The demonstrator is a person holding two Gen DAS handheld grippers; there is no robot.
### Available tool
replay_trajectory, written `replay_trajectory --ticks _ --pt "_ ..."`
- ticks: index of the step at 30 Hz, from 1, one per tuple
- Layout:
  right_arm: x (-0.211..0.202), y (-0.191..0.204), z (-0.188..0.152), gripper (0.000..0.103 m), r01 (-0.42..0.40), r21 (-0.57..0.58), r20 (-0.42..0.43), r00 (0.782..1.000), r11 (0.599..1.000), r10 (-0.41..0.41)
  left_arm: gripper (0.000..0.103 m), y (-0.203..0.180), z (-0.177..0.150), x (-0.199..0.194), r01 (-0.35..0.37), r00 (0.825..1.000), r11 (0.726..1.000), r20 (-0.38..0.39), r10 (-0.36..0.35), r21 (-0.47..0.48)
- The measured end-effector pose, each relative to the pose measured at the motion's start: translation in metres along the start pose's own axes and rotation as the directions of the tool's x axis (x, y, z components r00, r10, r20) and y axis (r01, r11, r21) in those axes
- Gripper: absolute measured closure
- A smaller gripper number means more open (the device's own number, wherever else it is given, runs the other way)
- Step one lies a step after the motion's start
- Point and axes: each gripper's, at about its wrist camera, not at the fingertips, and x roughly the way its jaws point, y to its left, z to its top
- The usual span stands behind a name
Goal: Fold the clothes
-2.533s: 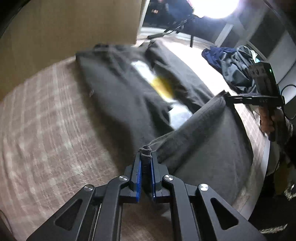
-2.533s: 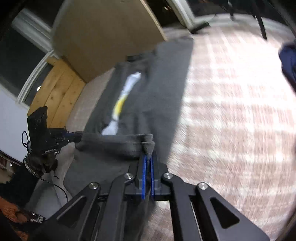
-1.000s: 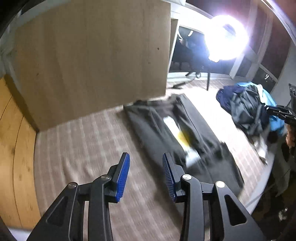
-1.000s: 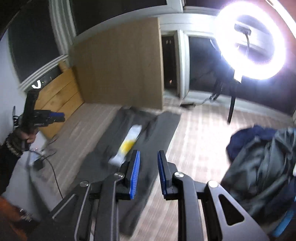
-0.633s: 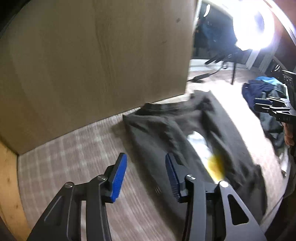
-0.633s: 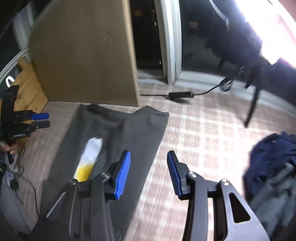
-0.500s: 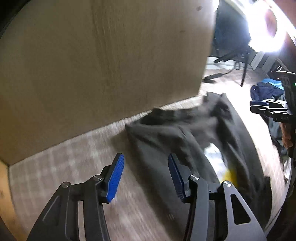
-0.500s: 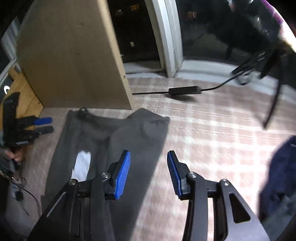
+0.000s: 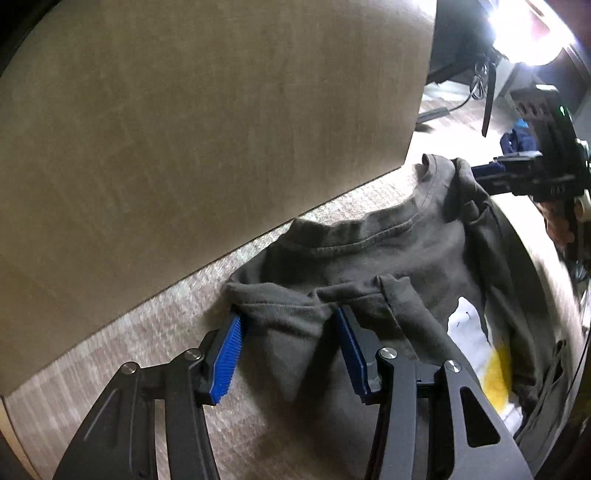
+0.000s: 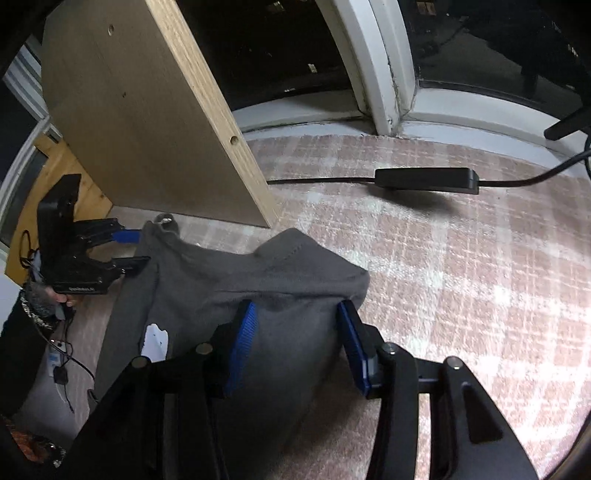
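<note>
A dark grey T-shirt (image 9: 388, 266) with a white and yellow print (image 9: 480, 354) lies on the plaid-covered surface (image 9: 155, 332), sides folded inward, collar toward the wooden board. My left gripper (image 9: 288, 332) is open, its blue pads straddling the shirt's left shoulder corner. In the right wrist view the same shirt (image 10: 229, 295) shows, and my right gripper (image 10: 295, 328) is open around the right shoulder corner. Each gripper is also seen from the other camera: the right gripper (image 9: 517, 173) by the collar, the left gripper (image 10: 125, 247) at the far corner.
A large wooden board (image 9: 184, 129) stands right behind the collar. A black power adapter (image 10: 424, 179) with its cable lies on the plaid surface (image 10: 461, 277) to the right. A white window frame (image 10: 376, 74) and a bright lamp (image 9: 524, 33) lie beyond. A person's hand (image 10: 44, 295) holds the left gripper.
Both grippers let go of the shirt's hem, lifted away open, then travelled to the collar end. They now sit low with open jaws around the two shoulder corners.
</note>
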Motion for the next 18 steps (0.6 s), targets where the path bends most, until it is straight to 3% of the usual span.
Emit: replay_trajectory --ticks 1,3,4,5,6,11,18 --pt "0.001 -0.001 0.0 0.058 -0.014 0.001 0.003 1.0 1.0 0.014 0.067 -0.001 0.0 0.0 -0.002 1.0 1.0 0.005 0.002 0.006" --pt "0.002 -0.002 0.001 0.063 -0.036 0.006 0.012 0.999 0.999 0.036 0.095 0.0 -0.001 -0.003 0.031 0.999 1.0 0.017 -0.031 -0.003" --pt "0.003 -0.001 0.0 0.083 -0.045 0.008 0.018 0.999 0.999 0.045 0.095 -0.001 -0.001 -0.005 0.041 0.999 0.999 0.026 -0.041 -0.01" --pt "0.004 0.001 0.0 0.094 -0.044 0.008 0.018 0.999 0.999 0.044 0.095 -0.001 -0.002 -0.007 0.039 0.999 0.999 0.035 -0.038 -0.012" --pt "0.005 0.002 0.0 0.097 -0.043 0.008 0.018 0.999 0.999 0.043 0.096 -0.002 -0.004 -0.012 0.037 0.998 0.999 0.048 -0.037 -0.012" --pt "-0.03 0.025 -0.001 0.098 -0.063 -0.053 0.144 0.987 0.997 0.07 0.096 -0.003 -0.009 -0.048 0.049 0.99 0.999 0.13 -0.047 -0.013" --pt "-0.112 0.083 -0.02 0.099 -0.027 -0.153 0.269 0.961 0.988 0.068 0.096 -0.027 -0.04 -0.135 0.065 0.966 0.997 0.248 -0.071 0.032"
